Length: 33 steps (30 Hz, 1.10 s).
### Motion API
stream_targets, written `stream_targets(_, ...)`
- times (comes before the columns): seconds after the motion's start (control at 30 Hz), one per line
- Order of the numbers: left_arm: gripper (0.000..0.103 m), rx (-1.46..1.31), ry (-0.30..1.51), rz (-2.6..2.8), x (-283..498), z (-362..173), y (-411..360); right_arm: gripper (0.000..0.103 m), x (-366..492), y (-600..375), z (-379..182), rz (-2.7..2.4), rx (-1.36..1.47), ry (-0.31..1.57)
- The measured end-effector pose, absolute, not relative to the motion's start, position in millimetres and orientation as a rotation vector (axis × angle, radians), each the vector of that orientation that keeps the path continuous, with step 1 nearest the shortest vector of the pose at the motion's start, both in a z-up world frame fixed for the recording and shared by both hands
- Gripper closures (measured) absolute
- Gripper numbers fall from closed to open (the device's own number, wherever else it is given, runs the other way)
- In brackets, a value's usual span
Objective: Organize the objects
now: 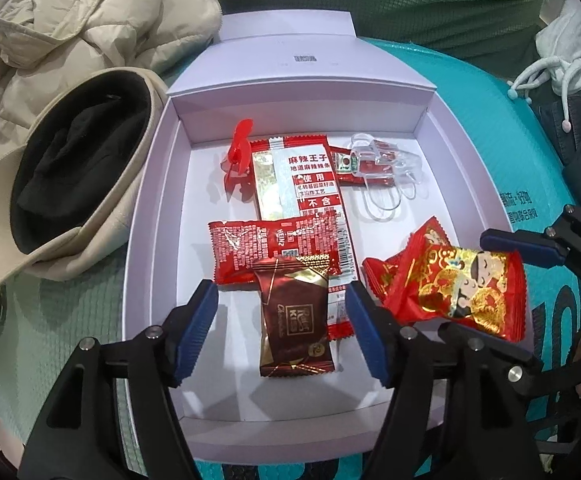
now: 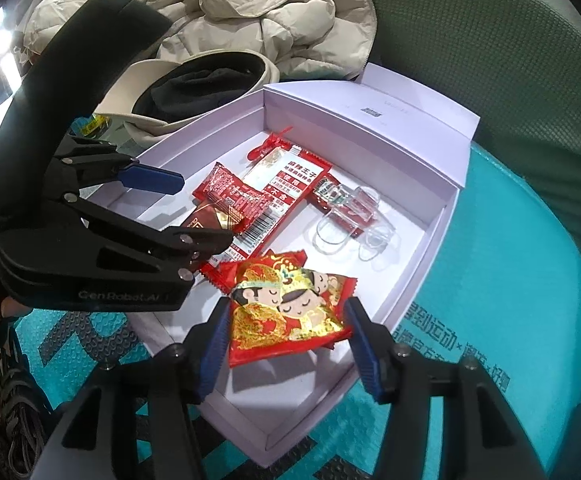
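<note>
Right now my right claw [image 2: 286, 340] hangs over the white box [image 2: 430, 236], fingers spread around the red-and-gold snack packet [image 2: 290, 306], apparently not pinching it. I'd lift straight clear. My left claw [image 1: 280, 332] gapes above the chocolate bar [image 1: 294, 324].

Left tongs [image 1: 282, 336] spread wide, right tongs [image 2: 286, 344] likewise parted

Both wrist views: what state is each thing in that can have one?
White box: open, lid folded back.
Left gripper: open, over the brown chocolate packet.
Right gripper: open, jaws either side of the red cartoon packet.
Red clip: lying in the box.
Cap: upside down beside the box.
</note>
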State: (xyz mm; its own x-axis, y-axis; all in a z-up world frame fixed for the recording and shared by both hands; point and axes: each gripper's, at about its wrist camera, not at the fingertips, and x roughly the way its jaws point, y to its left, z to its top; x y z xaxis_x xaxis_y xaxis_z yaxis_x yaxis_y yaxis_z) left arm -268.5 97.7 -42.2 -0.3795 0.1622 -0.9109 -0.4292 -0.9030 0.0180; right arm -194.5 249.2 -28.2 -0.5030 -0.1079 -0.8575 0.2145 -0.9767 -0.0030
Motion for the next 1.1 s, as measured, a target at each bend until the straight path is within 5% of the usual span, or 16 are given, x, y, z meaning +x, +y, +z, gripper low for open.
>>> stream_targets(0.77, 0.029, -1.424, 0.328, 2.461, -242, -5, 80, 0.042, -176, 246, -7, -2.662, 1.405, 0.150)
stream_targets(1.1, 0.022, -1.313, 0.279, 2.576, -215, 33, 63, 0.027, -155, 239, 27, -2.774, 1.276, 0.166)
